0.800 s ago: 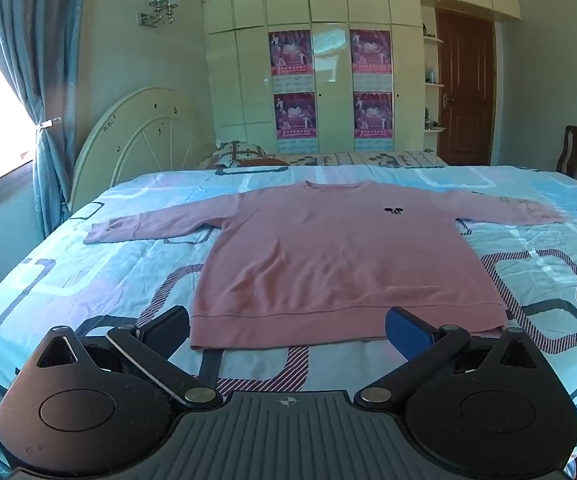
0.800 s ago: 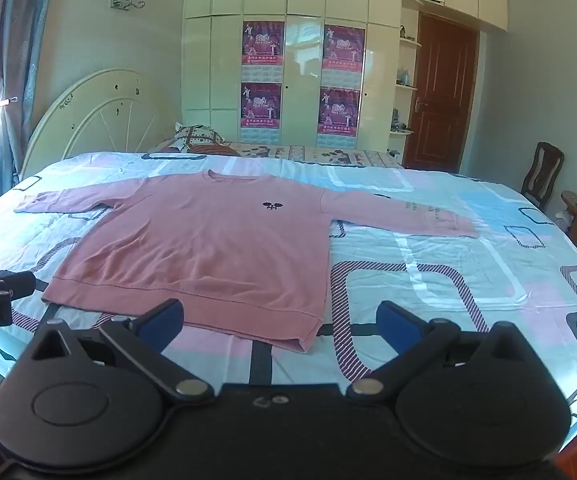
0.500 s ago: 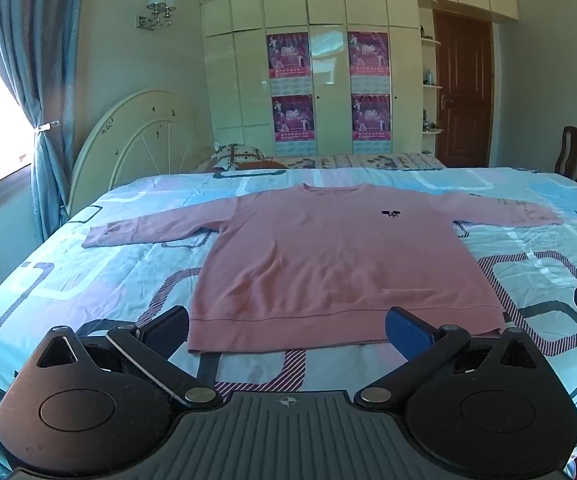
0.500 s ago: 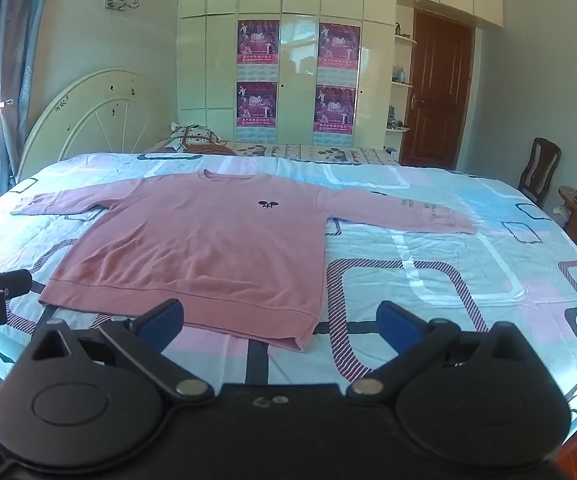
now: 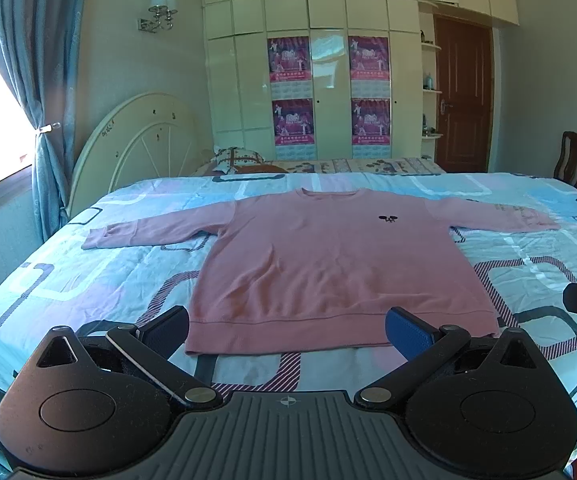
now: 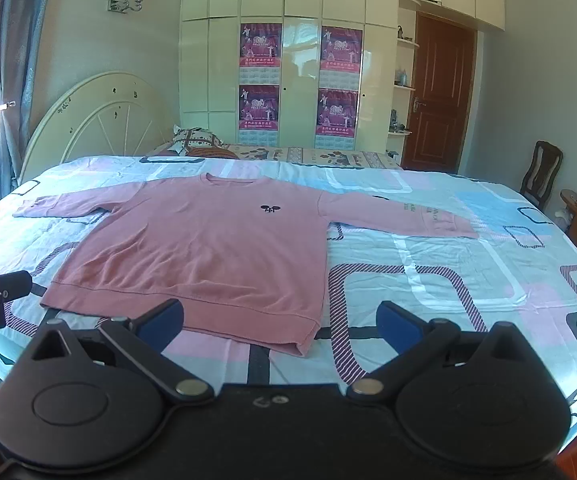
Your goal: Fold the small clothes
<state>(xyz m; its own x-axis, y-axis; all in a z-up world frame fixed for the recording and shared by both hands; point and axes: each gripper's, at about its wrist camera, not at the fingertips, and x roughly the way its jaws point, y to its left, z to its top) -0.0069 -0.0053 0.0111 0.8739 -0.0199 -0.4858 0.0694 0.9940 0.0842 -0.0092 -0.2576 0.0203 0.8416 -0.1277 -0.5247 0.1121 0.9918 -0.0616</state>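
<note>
Pink long-sleeved sweatshirt (image 5: 328, 264) lies flat on bed with blue, pink and white patterned cover (image 5: 100, 280). Both sleeves stretched out to left and right. Small dark picture on chest. Bottom hem at near edge, neck at far side.

Left gripper (image 5: 286, 326) spread wide, nothing between blue pads, just above near hem.

Right gripper (image 6: 280, 318) spread wide too, empty, over near right corner of sweatshirt.

Cream wardrobe (image 5: 328, 80) with posters at far wall.

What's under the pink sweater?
The pink sweater lies flat on the bed cover, a quilt of blue, pink and white squares that shows all around it. The part right beneath the sweater is covered, so anything there stays hidden.
</note>
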